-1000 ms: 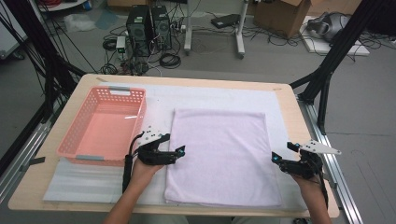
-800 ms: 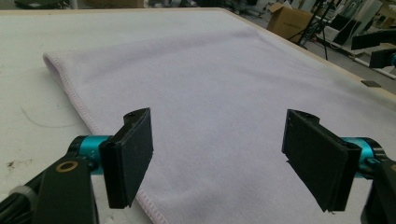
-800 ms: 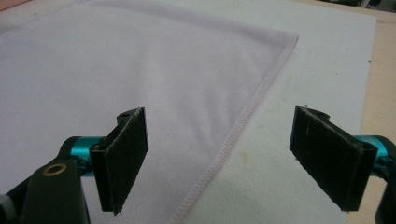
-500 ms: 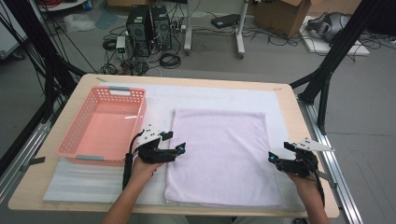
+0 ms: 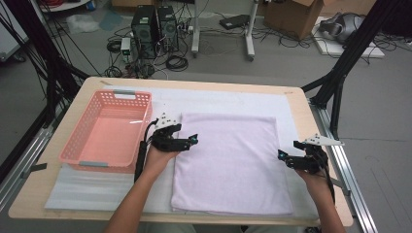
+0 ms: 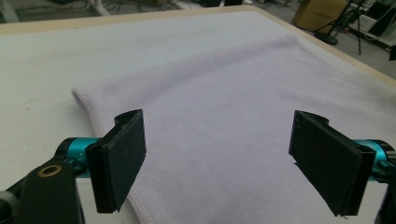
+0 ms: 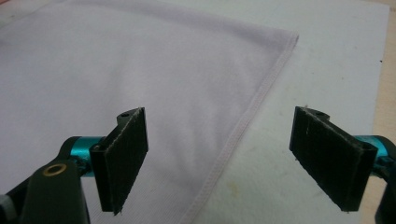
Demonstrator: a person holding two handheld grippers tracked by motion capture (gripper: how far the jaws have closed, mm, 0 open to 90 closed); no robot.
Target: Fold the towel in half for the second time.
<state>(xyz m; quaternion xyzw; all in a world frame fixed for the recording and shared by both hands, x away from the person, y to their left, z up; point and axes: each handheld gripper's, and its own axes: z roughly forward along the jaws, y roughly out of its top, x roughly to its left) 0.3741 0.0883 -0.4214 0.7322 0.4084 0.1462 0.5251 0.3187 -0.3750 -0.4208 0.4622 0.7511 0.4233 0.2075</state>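
With both jaws spread and empty, I hold my left claw (image 5: 193,140) at the towel's (image 5: 233,160) nine o'clock edge and my right claw (image 5: 281,155) at three o'clock, and I judge the next move is pinching both hems to fold.

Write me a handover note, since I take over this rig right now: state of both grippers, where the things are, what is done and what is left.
Left gripper: jaws open, nothing between them, over the left edge of the towel; they have just been opening.
Right gripper: jaws open, astride the towel's right hem, holding nothing.
Towel: spread flat on the white mat, unfolded.
Pink basket: empty, left of the towel.
Done: towel laid out, both grippers at its sides.
Left: probably grip both edges, fold, perhaps move it to the basket.
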